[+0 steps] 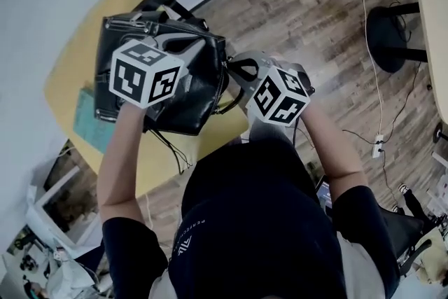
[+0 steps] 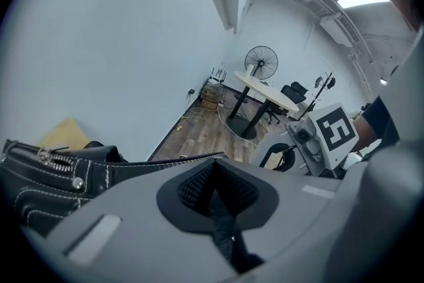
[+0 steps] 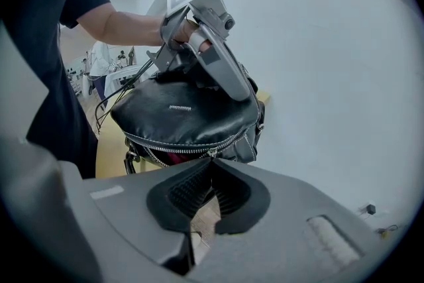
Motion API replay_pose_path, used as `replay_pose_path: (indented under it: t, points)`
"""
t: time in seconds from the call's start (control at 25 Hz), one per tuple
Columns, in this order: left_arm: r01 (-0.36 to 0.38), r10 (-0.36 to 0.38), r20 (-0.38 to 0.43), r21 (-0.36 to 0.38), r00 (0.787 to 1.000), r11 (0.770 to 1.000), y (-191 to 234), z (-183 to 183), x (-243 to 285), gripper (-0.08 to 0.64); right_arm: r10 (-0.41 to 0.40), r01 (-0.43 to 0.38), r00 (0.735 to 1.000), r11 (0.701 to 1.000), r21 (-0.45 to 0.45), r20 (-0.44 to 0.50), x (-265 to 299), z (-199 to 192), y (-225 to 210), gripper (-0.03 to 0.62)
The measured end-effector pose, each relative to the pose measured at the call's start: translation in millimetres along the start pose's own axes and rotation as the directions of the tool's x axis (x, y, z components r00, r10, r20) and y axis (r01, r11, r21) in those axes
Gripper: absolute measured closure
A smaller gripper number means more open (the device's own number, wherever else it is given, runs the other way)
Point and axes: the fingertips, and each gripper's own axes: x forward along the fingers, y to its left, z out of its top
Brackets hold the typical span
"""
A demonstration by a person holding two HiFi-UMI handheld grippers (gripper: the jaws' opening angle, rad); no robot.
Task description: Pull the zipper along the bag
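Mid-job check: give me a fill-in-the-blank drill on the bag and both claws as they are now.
The bag is coloured ___.
It lies on a ___ tabletop.
The right claw is ___ on the zipper pull.
The ___ claw clamps the bag's top.
Missing: black; yellow; shut; left.

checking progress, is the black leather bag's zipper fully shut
No, in the right gripper view the zipper of the black leather bag gapes open, showing red lining.
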Motion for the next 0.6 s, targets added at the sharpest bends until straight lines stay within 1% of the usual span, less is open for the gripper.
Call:
replay_pose_path:
  t: [0.12,0.36,0.6]
  points:
    - [-0.02,0.02,-0.009,-0.014,1.0,1.0,4,1,3,0.541,0.013,-0.014,1.0,1.0,-0.011,-0.01,0,0,-1,0.584]
    - [-0.045,0.044,-0.025,-0.024,0.999,0.999,9,0,8,0.541,0.07,-0.071,0.997,0.997,-0.036,-0.029,1,0,4,0.586]
    - [-0.065,0.065,0.01,-0.065,0.998,0.996,17,5,8,0.54,0.117,-0.119,0.993,0.99,-0.072,-0.032,1,2,8,0.588]
